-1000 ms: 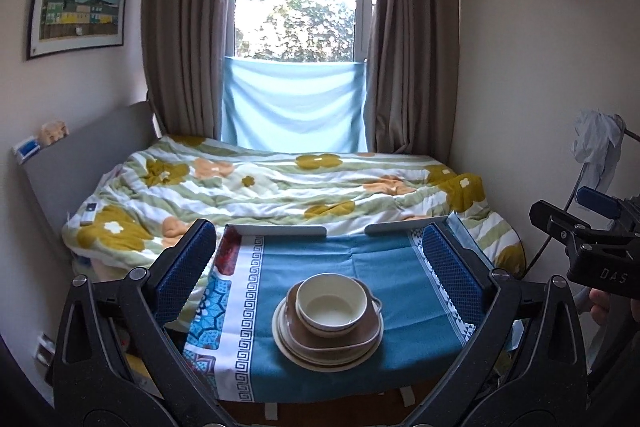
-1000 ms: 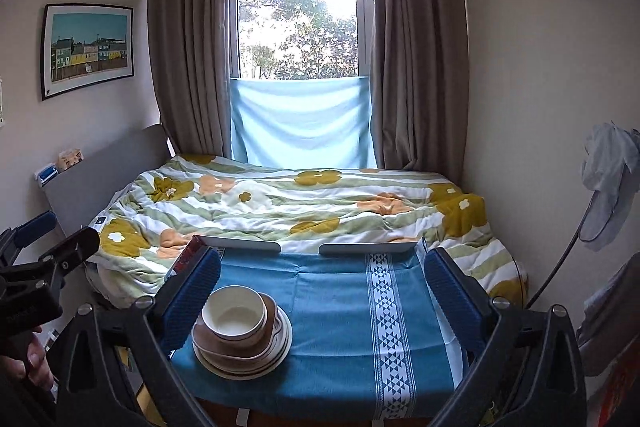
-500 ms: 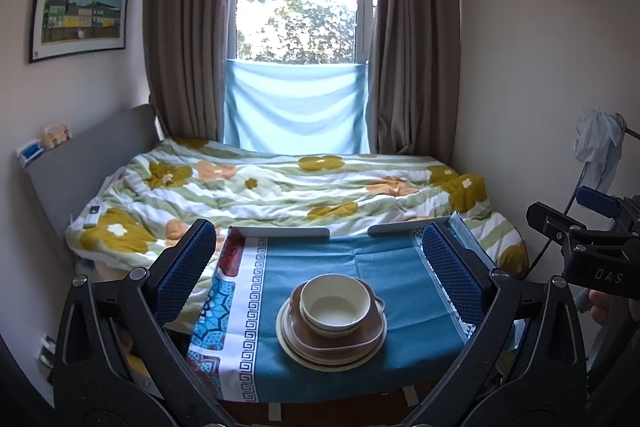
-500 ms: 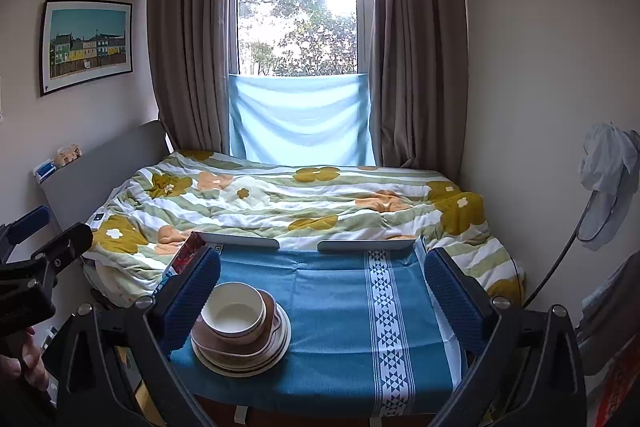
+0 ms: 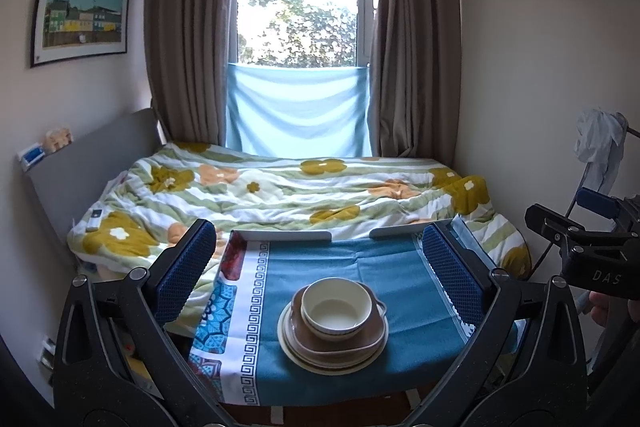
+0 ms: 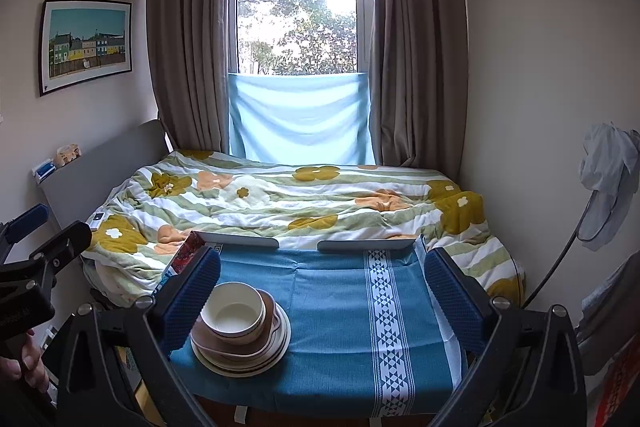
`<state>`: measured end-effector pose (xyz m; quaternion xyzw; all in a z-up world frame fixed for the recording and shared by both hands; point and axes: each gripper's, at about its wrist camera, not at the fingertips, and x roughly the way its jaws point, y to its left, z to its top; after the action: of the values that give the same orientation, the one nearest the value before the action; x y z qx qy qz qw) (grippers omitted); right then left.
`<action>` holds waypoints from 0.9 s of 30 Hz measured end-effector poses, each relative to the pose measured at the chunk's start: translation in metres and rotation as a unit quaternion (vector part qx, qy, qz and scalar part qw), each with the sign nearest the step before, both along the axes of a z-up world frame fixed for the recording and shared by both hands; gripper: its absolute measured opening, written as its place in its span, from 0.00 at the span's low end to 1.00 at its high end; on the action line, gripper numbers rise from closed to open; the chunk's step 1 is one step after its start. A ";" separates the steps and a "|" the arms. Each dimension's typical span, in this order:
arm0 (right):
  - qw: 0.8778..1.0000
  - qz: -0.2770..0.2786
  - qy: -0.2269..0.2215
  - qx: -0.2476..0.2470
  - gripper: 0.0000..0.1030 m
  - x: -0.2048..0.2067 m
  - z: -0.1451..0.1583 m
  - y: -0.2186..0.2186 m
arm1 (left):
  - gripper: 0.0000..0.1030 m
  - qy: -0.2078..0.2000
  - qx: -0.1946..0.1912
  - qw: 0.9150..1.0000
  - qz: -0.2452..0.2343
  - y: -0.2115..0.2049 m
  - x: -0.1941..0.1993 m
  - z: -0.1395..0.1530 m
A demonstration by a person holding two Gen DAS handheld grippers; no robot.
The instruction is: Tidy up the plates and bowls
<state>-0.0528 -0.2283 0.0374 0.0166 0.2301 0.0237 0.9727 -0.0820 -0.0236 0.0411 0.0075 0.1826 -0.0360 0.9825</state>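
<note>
A cream bowl (image 5: 335,309) sits in a brown dish (image 5: 340,341) on stacked cream plates (image 5: 296,351), on a small table with a blue cloth (image 5: 404,283). My left gripper (image 5: 320,275) is open and empty, held back from the table, with the stack centred below it. In the right wrist view the bowl (image 6: 233,311) and plates (image 6: 240,363) lie at the left, by the left finger (image 6: 188,301). My right gripper (image 6: 322,291) is open and empty, also back from the table.
A bed with a flowered quilt (image 5: 280,191) lies behind the table, under a curtained window. Clothes hang on a stand (image 6: 608,179) at the right wall. The other gripper shows at each view's edge (image 5: 592,255).
Both views have drifted slightly; the stack sits a little further right in each view. Both grippers stay open and empty.
</note>
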 end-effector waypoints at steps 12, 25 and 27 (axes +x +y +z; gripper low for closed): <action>1.000 -0.006 -0.004 -0.001 0.99 0.002 0.002 -0.003 | 1.00 -0.001 -0.001 1.000 0.002 -0.001 0.000 -0.001; 1.000 -0.008 0.001 -0.005 0.99 0.006 -0.002 -0.001 | 1.00 0.003 0.001 1.000 0.009 -0.002 0.006 -0.004; 1.000 -0.009 0.001 -0.003 0.99 0.006 -0.003 0.000 | 1.00 0.003 0.002 1.000 0.017 -0.001 0.007 -0.005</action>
<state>-0.0466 -0.2285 0.0345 0.0155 0.2312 0.0144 0.9727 -0.0748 -0.0248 0.0359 0.0065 0.1859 -0.0190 0.9824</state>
